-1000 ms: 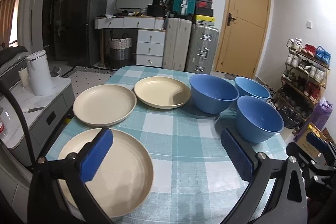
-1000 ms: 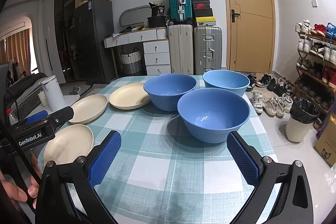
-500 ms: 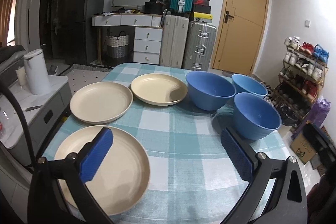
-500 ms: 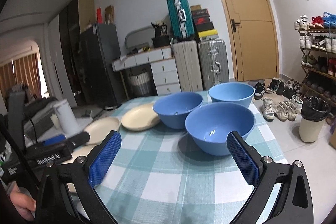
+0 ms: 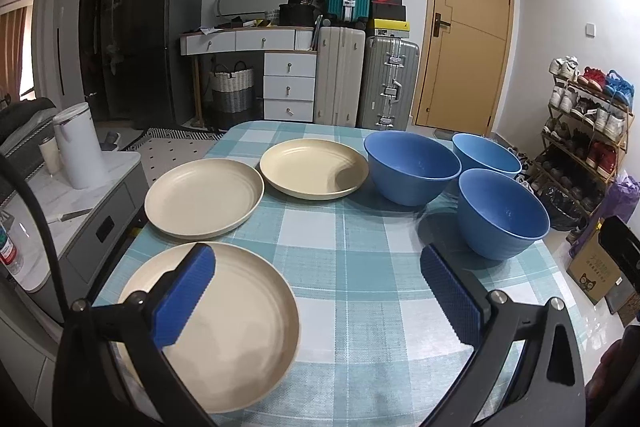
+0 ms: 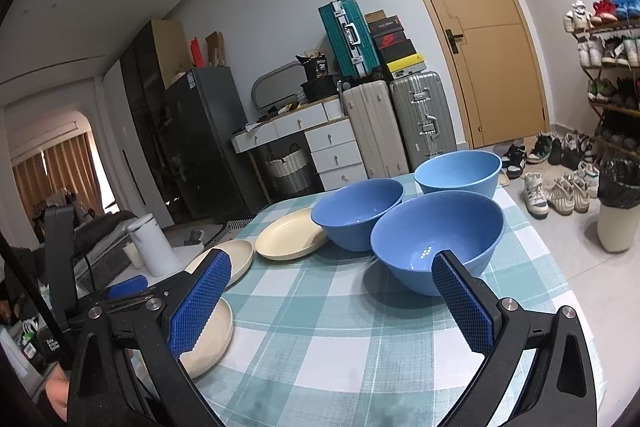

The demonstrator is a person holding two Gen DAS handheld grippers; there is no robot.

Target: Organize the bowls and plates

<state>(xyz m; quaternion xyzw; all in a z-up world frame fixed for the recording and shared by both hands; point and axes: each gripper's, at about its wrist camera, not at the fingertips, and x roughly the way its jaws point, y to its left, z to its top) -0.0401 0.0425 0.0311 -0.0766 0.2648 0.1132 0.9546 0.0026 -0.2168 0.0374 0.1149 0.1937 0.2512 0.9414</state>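
1. Our left claw [image 5: 318,301] hangs spread wide over the near edge of the worktop [image 5: 360,267], gripping nothing. Its left pad [image 5: 184,297] sits above the nearest plate [image 5: 240,323], and its right pad [image 5: 450,293] stands over bare checked cloth.
2. Our right claw [image 6: 332,303] is likewise spread and empty. Its right pad [image 6: 460,305] overlaps the near rim of the closest bowl [image 6: 438,239] in the right wrist view; we cannot tell whether they touch. Its left pad [image 6: 198,303] stands in front of the nearest plate [image 6: 212,331].
3. We see the left claw's black body [image 6: 120,291] low at the left of the right wrist view, beside that plate.
4. Plates and bowls are round, so none has a long axis. All sit upright with their openings facing up.
5. We count three cream plates: the nearest one, a middle plate [image 5: 204,197] just beyond it, and a far plate [image 5: 314,173] just to the right of the middle one. They lie singly, not stacked.
6. We count three blue bowls, clustered on the right side of the worktop: the closest bowl [image 5: 502,213], a far-left bowl [image 5: 412,167] next to the far plate, and a far-right bowl [image 5: 486,153] by the worktop's back edge.
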